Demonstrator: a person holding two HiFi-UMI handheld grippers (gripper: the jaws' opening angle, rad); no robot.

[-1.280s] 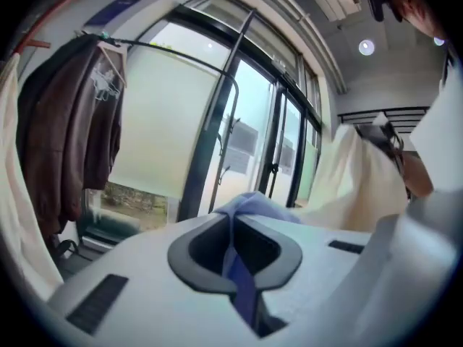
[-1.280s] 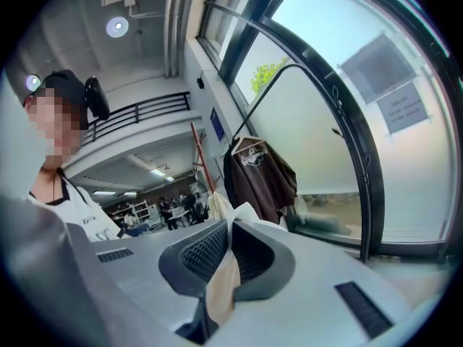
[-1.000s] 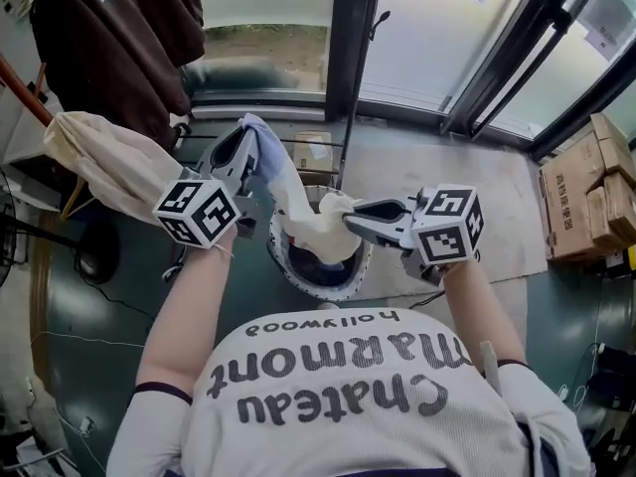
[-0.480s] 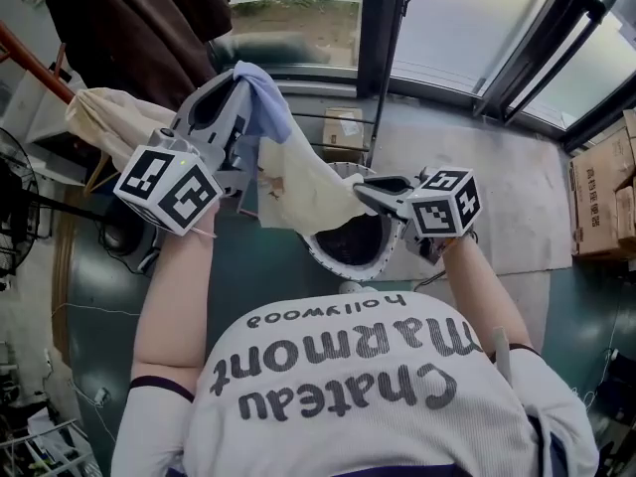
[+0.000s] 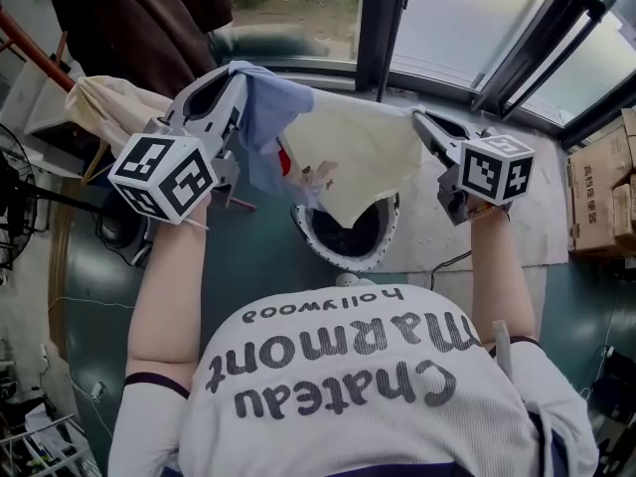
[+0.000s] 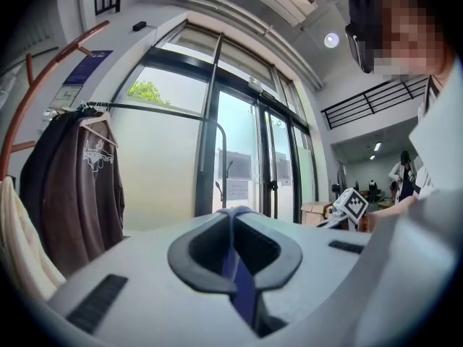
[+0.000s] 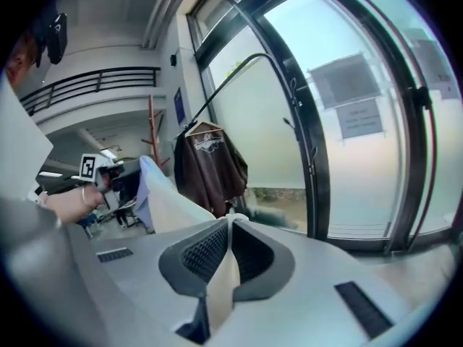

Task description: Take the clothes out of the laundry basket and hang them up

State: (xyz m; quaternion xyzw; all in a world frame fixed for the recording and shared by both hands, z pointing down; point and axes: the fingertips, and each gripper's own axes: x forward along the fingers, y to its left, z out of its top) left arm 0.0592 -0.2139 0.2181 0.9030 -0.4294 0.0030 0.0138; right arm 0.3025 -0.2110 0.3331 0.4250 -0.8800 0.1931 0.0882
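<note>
A cream garment (image 5: pixel 360 155) with a pale blue part (image 5: pixel 270 117) hangs spread between my two grippers, above the round laundry basket (image 5: pixel 316 249). My left gripper (image 5: pixel 237 79) is shut on the blue part, seen as a strip of blue cloth (image 6: pixel 239 277) pinched in the left gripper (image 6: pixel 233 214). At the other edge, my right gripper (image 5: pixel 421 120) is shut on the cream cloth (image 7: pixel 221 284), which runs through the closed jaws of the right gripper (image 7: pixel 230 221). Dark clothes lie inside the basket.
A brown hoodie (image 5: pixel 139 18) hangs on a rail at the back left, with a cream garment (image 5: pixel 107 107) beside it. Glass doors (image 5: pixel 447 28) stand ahead. Cardboard boxes (image 5: pixel 601 182) sit at the right and a fan (image 5: pixel 15 212) at the left.
The right gripper swung out to the right with the cream cloth, so the garment came up out of the basket and spread wide. The left gripper rose with the blue part.
</note>
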